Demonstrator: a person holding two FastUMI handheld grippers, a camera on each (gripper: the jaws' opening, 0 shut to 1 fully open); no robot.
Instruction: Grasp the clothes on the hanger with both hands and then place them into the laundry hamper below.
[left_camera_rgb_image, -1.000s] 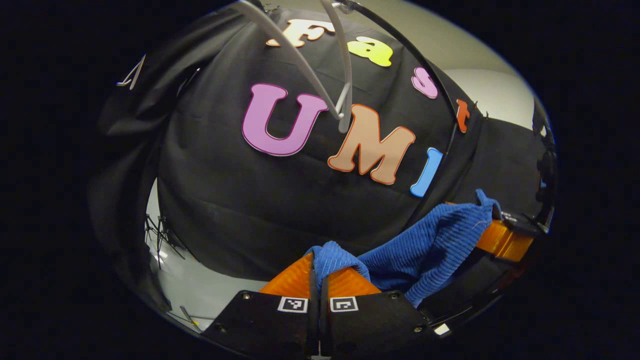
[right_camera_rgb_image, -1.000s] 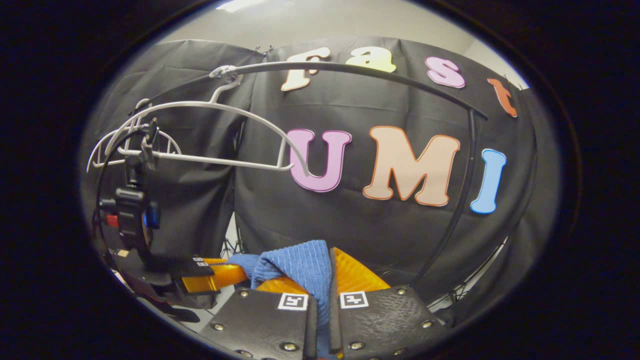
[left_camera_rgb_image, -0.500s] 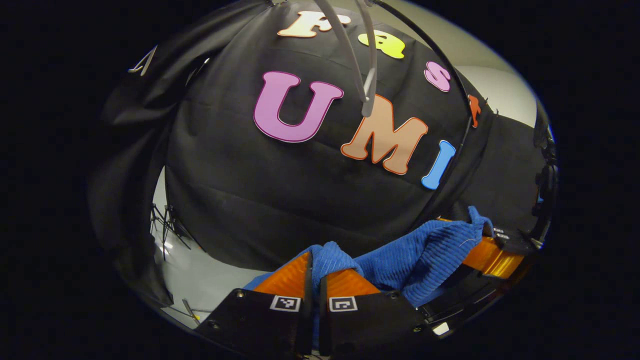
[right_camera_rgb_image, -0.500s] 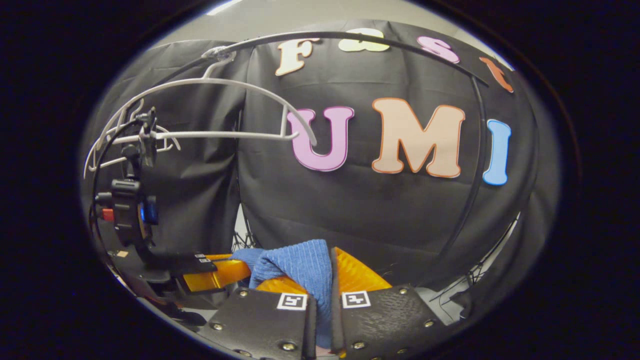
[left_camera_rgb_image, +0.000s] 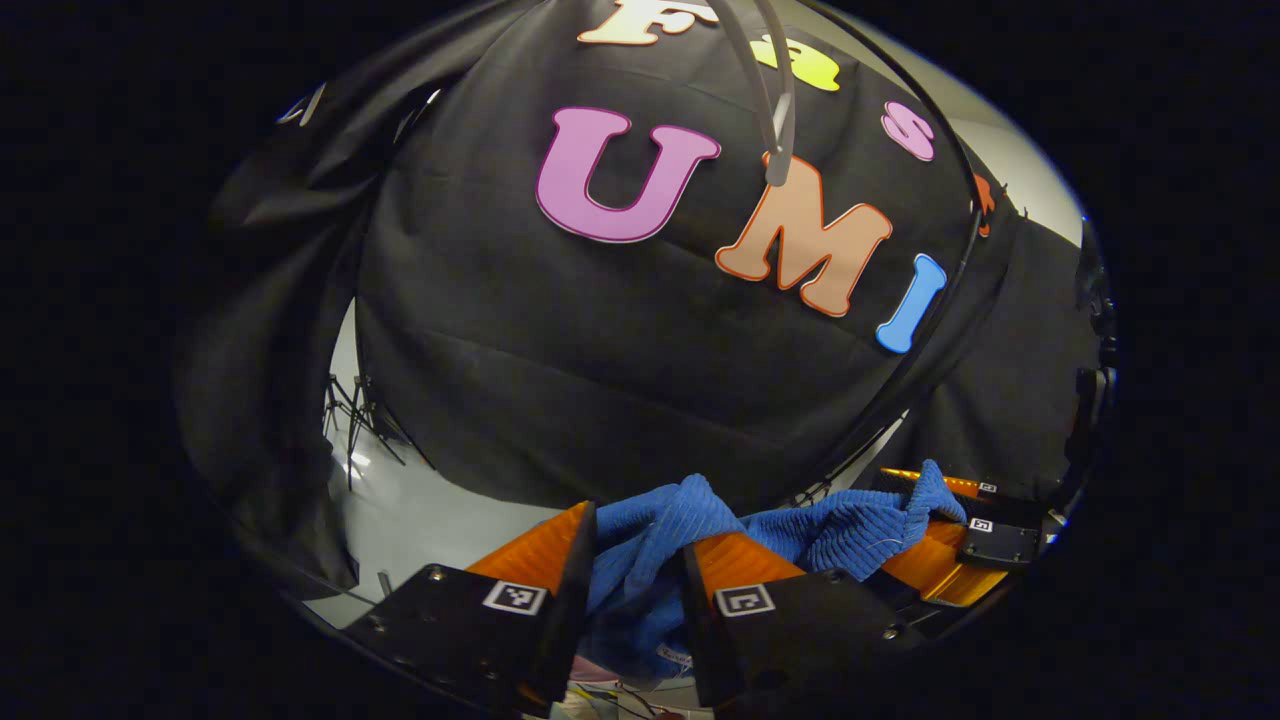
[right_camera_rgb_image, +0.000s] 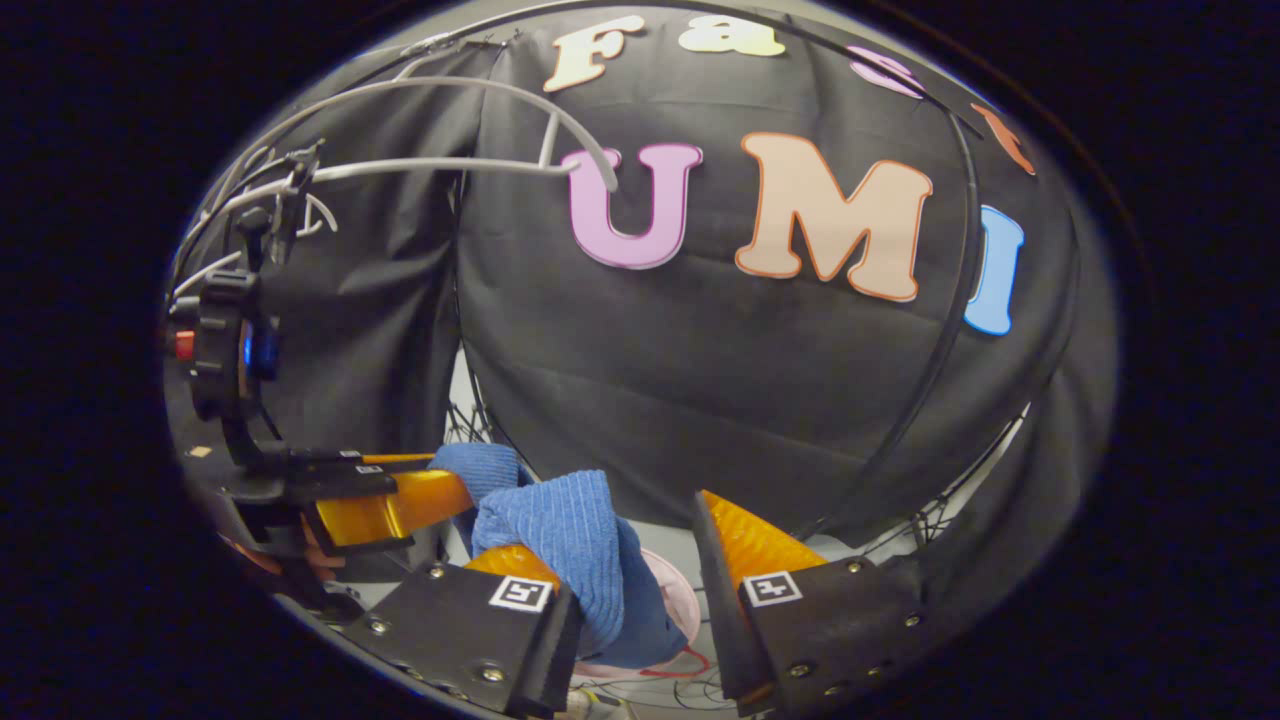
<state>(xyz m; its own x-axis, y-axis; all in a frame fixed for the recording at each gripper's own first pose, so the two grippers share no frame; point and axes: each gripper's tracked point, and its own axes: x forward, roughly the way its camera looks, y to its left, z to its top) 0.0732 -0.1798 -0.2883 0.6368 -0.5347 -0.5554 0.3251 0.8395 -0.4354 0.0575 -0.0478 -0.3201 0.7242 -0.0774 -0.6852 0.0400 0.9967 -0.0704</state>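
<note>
Now the soft, light blue cloth (left_camera_rgb_image: 640, 540) is draped between the spread fingers of both grippers (left_camera_rgb_image: 632, 590) (right_camera_rgb_image: 640, 590), best pinched at bunched folds.

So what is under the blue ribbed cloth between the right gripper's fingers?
In the right gripper view, a pink rounded rim and thin wires peek out beneath the blue ribbed cloth. The cloth covers the rest, so I cannot tell whether that is the hamper.
</note>
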